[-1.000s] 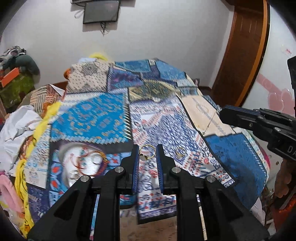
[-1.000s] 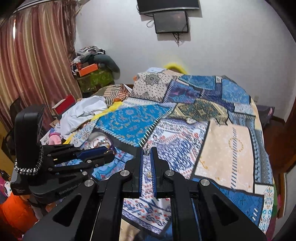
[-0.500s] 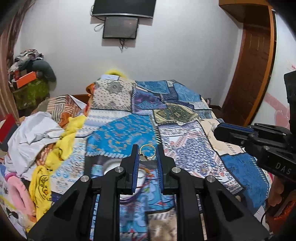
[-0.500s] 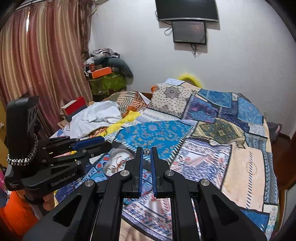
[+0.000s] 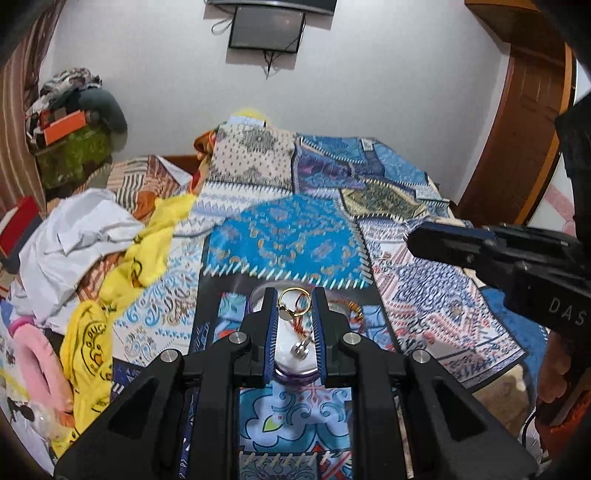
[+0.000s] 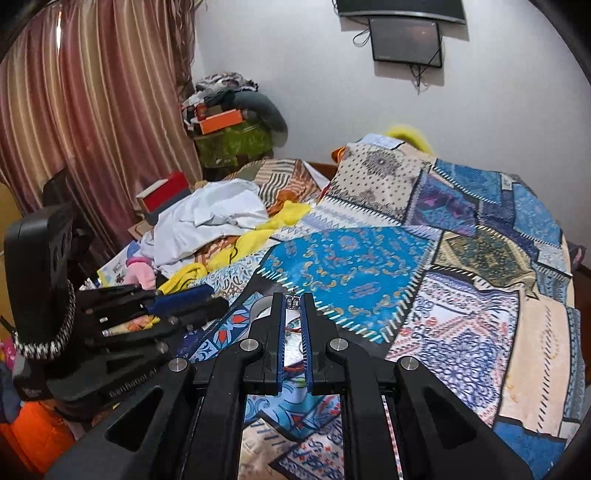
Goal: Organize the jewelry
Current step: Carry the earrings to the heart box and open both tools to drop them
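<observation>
Jewelry is gripped in both tongs above a small dish on the bed. Left tongs [image 5: 294,308] stand narrow, clamped on a gold ring [image 5: 293,303] whose band is pinched between the two blue pads, its flat round face turned toward the camera. Directly beneath that ring sits the dish [image 5: 295,354], a shallow white tray with a purple rim, resting on the patchwork bedspread [image 5: 288,243]; inside the dish lie a small silver stud [image 5: 300,349] and a tangle of red and orange thread or bangle [image 5: 301,326], partly hidden by the fingers. Right tongs [image 6: 293,301] are pressed almost fully together, nipping a tiny silver earring [image 6: 294,300] at the very tips; its details are too small to make out. From the right wrist view the same dish [image 6: 264,306] shows just beyond and left of those tips, mostly covered by the fingers. Each tool appears in the other's view: the right tongs [image 5: 436,240] come in from the right of the dish, higher over the bedspread, and the left tongs [image 6: 192,302] reach in from the left of it, with a beaded cord looped around their body. Left of the dish, along the bed's edge, lie a yellow cloth [image 5: 122,273] and a crumpled white garment [image 5: 74,240]. Beyond the bed's far end, a dark screen [image 5: 267,29] hangs on the white wall.
</observation>
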A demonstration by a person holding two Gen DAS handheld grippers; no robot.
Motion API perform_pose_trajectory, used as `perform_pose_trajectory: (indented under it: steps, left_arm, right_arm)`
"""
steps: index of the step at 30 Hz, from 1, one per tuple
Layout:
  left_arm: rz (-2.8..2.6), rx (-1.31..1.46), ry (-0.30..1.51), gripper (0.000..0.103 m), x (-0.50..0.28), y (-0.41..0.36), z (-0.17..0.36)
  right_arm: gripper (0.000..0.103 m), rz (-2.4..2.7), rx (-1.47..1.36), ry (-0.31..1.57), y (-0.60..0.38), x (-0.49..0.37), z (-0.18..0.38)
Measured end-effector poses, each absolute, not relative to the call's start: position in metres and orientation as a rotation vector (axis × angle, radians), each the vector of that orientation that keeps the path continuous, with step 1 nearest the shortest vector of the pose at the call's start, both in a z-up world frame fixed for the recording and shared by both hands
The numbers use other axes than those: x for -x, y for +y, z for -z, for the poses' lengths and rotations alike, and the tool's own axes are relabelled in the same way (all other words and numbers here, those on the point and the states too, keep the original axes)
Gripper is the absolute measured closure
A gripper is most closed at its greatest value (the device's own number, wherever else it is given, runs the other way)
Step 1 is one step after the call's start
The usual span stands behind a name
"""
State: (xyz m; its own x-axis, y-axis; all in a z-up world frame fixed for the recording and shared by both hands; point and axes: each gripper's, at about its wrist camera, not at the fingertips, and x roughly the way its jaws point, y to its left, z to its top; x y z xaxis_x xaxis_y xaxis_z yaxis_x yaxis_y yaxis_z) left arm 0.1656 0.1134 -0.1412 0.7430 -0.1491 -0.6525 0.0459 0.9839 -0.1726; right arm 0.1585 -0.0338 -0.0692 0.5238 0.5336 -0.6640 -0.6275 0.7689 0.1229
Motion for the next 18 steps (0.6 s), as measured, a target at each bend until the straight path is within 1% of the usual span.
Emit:
perform_pose_trajectory:
  steps: [10,18]
  left_arm:
    - [0.143,0.165,0.812,0.086,-0.175,0.111,0.179]
    - [0.158,0.177,0.849,0.086,-0.177,0.111,0.194]
  right_arm:
    - [0.096,-0.711,0.175,0.843,-0.006,-0.174,0.105]
    - [0.096,-0.724,0.180,0.934,0.003,-0.184,0.131]
